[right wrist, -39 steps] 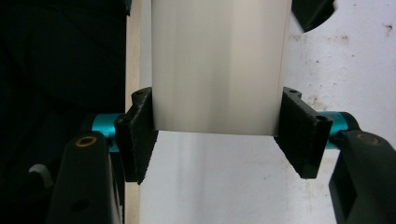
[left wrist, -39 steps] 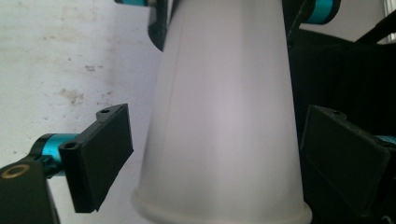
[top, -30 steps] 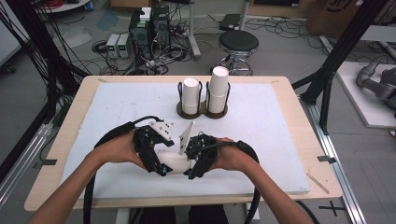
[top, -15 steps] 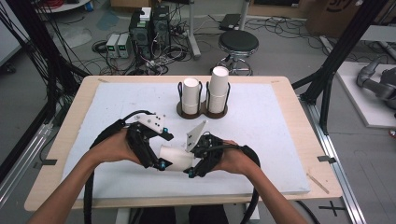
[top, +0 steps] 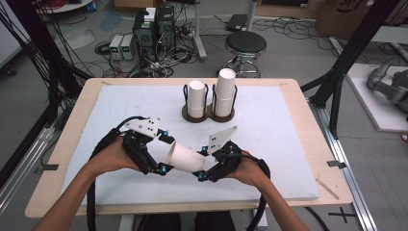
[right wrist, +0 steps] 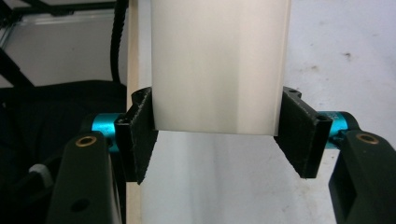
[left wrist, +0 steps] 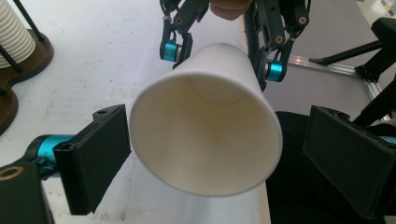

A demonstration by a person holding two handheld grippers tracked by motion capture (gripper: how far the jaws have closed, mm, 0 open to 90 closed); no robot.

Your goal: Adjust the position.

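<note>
right claw (top: 202, 169): mine, clenched on the narrow base end of the white paper cup (top: 186, 158). In the right gripper view both pads press the cup wall, one on each side.
left claw (top: 162, 153): mine too, released. In the left gripper view the jaws stand wide on either side of the cup's open rim; neither pad touches the rim, gap visible on both sides.
cup pose: lying roughly level in the air above the table, mouth toward my left claw, base toward my right. The left gripper view looks straight into the empty inside.
cup place: between my two claws, over the near middle of the white table mat (top: 288, 125), near the front edge.
left hand (top: 108, 156): wrapped round the left claw body, forearm coming in from bottom left.
right hand (top: 250, 171): on the right claw body, forearm from bottom right.
cup holder (top: 208, 114): dark, two-slot wire stand at the far middle of the mat, well apart from my claws.
stack in left slot (top: 196, 98): white cups, upright, shorter.
stack in right slot (top: 225, 91): white cups, upright, taller.
table (top: 72, 144): wooden top, bare rim showing round the mat.
behind table: round black stool (top: 245, 44) on the floor, cables and boxes beside it.
</note>
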